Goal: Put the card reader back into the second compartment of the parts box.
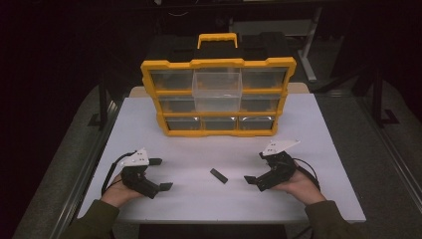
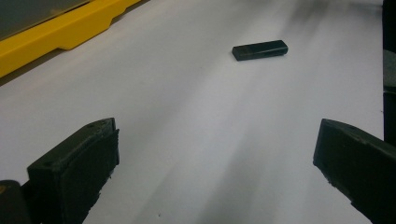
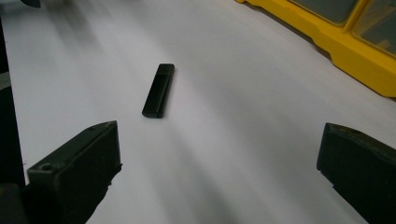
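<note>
A small black stick (image 1: 219,175), like a USB drive, lies flat on the white table (image 1: 323,164) between my two grippers. My left gripper (image 1: 161,174) rests near the front left, open and holding nothing, a short way left of the stick. To the stick's right is my right gripper (image 1: 255,167), also open and holding nothing. In the left gripper view the stick (image 2: 260,50) lies well ahead of the wide-apart jaws of the left gripper (image 2: 218,140). The right gripper view shows the stick (image 3: 159,90) just ahead of the right gripper (image 3: 220,140), towards its left jaw.
A yellow drawer organizer (image 1: 219,63) with a carry handle stands upright at the back of the table. Its clear top-middle drawer (image 1: 217,90) is pulled out. Its yellow frame edges both gripper views (image 2: 56,32) (image 3: 345,46). Dark floor surrounds the table.
</note>
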`<control>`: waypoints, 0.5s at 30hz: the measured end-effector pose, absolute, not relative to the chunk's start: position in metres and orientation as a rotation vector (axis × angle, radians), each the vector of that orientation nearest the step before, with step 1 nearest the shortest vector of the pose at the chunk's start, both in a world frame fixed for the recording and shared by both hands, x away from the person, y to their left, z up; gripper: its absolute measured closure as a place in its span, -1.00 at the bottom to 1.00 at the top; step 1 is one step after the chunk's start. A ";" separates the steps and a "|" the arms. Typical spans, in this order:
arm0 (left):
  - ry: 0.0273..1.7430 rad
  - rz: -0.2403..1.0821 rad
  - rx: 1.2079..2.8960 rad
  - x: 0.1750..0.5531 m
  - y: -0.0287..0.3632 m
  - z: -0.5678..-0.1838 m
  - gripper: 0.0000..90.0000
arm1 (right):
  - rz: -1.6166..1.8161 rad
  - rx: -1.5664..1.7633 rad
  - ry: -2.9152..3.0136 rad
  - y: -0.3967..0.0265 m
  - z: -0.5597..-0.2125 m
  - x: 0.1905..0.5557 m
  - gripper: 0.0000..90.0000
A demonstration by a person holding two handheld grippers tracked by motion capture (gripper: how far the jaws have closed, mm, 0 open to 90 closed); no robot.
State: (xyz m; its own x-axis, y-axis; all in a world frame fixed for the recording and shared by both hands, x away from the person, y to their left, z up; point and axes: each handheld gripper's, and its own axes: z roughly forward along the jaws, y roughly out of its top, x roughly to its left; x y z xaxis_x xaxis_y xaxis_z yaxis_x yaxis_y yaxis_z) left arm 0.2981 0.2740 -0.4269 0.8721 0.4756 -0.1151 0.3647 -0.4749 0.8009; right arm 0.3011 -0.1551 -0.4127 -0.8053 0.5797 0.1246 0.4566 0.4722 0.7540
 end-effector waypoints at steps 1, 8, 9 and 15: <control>0.606 0.152 2.118 0.298 0.274 -0.427 -1.00 | 1.245 0.908 2.569 -0.155 -0.413 0.302 -1.00; 0.607 0.152 2.118 0.298 0.274 -0.427 -1.00 | 1.265 0.899 2.575 -0.150 -0.410 0.306 -1.00; 0.608 0.151 2.118 0.298 0.274 -0.427 -1.00 | 1.266 0.897 2.578 -0.150 -0.410 0.306 -1.00; 0.608 0.151 2.117 0.298 0.274 -0.427 -1.00 | 1.271 0.882 2.580 -0.145 -0.406 0.311 -1.00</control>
State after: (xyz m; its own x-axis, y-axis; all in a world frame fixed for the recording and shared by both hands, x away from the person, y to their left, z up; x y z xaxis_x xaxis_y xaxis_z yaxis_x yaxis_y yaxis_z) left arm 0.2984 0.2738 -0.4271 0.8714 0.4763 -0.1171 0.3664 -0.4735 0.8009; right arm 0.3106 -0.1455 -0.4064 -0.8200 0.5566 0.1330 0.4447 0.4734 0.7604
